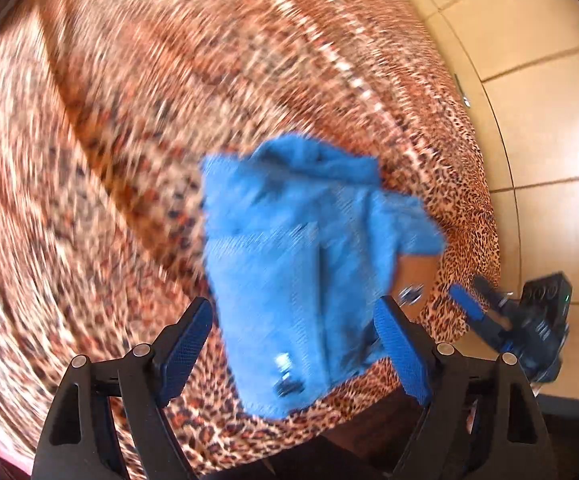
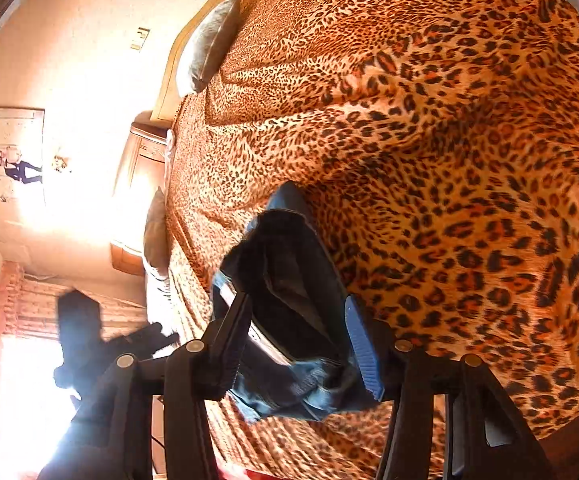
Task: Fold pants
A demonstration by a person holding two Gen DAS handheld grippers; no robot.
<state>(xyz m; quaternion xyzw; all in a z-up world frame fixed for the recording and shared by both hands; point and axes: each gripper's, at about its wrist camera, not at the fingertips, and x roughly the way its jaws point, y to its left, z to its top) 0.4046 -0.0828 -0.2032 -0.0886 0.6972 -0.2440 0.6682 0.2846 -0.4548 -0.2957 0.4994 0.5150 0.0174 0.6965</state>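
Denim pants (image 1: 289, 264) lie bunched on my bedspread (image 1: 109, 160); left gripper (image 1: 293, 344) and right gripper (image 2: 297, 340) both spread apart. Risk: layers shifting, uneven fold.

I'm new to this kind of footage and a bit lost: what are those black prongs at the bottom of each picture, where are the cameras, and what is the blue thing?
There is no robot here. A person holds a two-finger gripper in each hand, and each carries a wide-angle camera looking along its fingers, so the black prongs are those fingers. One picture comes from the left gripper, the other from the right gripper. Both look down on a bed with a leopard-print cover. The blue thing is a pair of jeans, bunched up on the cover. Both grippers look open with denim between their fingers; neither clearly clamps it. The left picture is blurred by motion.
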